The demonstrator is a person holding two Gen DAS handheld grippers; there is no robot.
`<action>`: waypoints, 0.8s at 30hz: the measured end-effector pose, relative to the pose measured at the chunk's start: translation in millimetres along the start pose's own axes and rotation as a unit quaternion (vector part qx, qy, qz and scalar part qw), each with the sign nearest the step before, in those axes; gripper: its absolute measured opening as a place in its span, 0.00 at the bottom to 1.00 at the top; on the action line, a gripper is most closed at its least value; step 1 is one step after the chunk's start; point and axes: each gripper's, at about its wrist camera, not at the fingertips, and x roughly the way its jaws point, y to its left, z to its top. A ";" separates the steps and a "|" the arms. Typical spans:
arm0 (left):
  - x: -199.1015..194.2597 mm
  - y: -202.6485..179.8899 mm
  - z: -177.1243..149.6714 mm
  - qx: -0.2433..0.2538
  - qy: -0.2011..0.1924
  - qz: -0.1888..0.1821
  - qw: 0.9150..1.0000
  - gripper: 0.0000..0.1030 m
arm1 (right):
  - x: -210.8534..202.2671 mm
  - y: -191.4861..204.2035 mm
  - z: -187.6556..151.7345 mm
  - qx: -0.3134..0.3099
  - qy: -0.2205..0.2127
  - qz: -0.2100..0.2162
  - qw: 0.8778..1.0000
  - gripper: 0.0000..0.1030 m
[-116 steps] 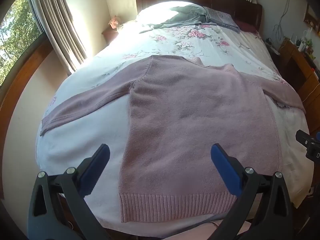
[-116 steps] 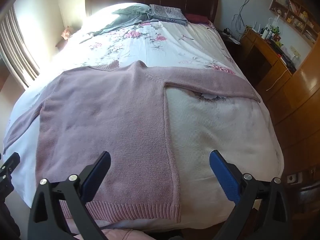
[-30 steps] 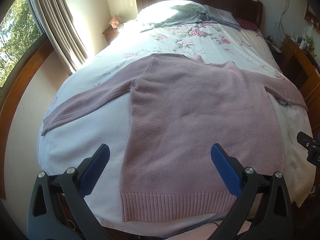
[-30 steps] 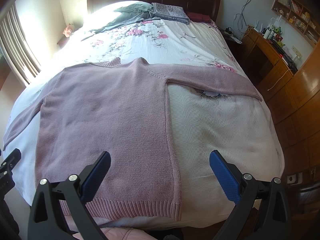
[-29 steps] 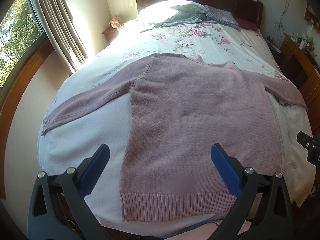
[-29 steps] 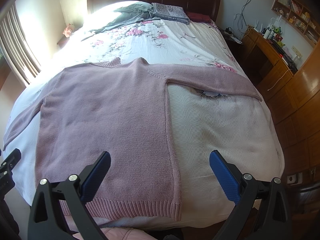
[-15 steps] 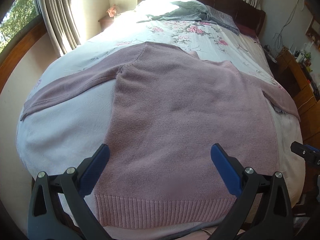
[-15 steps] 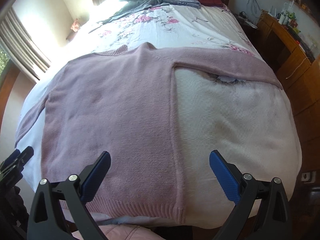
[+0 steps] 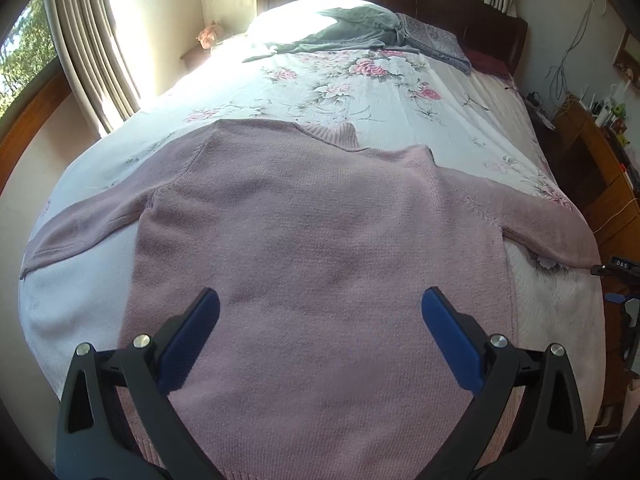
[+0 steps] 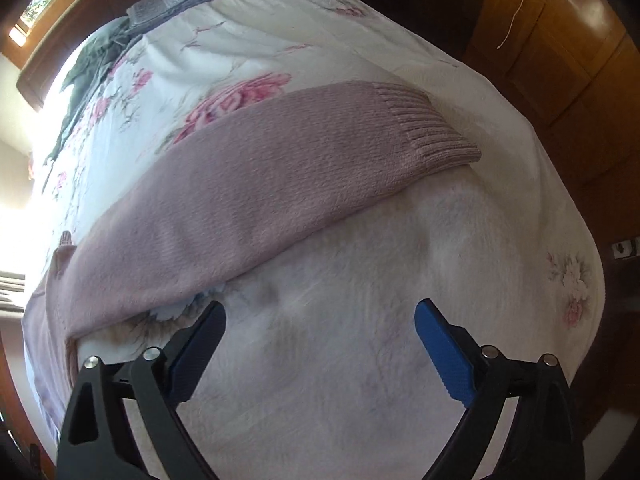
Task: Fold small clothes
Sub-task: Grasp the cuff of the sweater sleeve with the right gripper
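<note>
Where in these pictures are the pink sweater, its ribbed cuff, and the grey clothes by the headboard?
sweater [image 9: 320, 240], left wrist view, middle of its body.
cuff [image 10: 424, 128], right wrist view, ribbed end of the sleeve.
grey clothes [image 9: 352, 28], left wrist view, middle of the pile.

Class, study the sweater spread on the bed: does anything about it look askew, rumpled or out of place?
Little stands out. The pink sweater lies flat, sleeves out; only its collar looks slightly uneven.
</note>
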 end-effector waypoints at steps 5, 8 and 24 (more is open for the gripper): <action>15.3 -31.5 9.9 -0.003 0.003 0.004 1.000 0.97 | 26.2 -33.0 36.7 0.035 0.025 0.044 0.998 0.80; 21.5 -46.6 15.7 0.001 0.005 0.010 1.000 0.97 | 30.5 -41.6 48.4 0.043 0.025 0.064 0.997 0.77; 37.8 -66.0 32.1 0.017 0.005 0.024 1.000 0.97 | 2.3 -32.9 74.3 0.028 -0.057 0.122 0.991 0.09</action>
